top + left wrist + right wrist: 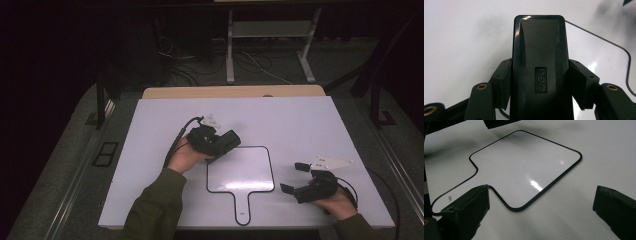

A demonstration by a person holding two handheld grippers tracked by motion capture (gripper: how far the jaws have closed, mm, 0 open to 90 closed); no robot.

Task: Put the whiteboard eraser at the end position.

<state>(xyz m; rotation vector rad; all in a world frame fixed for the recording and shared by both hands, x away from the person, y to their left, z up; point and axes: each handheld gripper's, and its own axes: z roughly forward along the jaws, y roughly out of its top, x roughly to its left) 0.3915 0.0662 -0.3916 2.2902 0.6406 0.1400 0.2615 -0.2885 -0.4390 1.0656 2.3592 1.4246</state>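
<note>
A small white paddle-shaped whiteboard (245,170) with a black rim lies flat on the white table, handle toward the front edge; it is seen close in the right gripper view (524,167). My left gripper (220,145) is shut on a black block eraser (227,141) marked "deli" (540,65), held just over the whiteboard's top-left corner (604,62). In the left gripper view the left gripper (541,85) clamps the eraser's two long sides. My right gripper (294,177) stands open to the right of the whiteboard, and in its own view (541,205) nothing lies between its jaws.
The white table (300,120) has bare surface behind and to both sides of the whiteboard. A wooden edge (235,91) runs along its far side. Beyond it are a metal stand (270,50) and cables on the floor.
</note>
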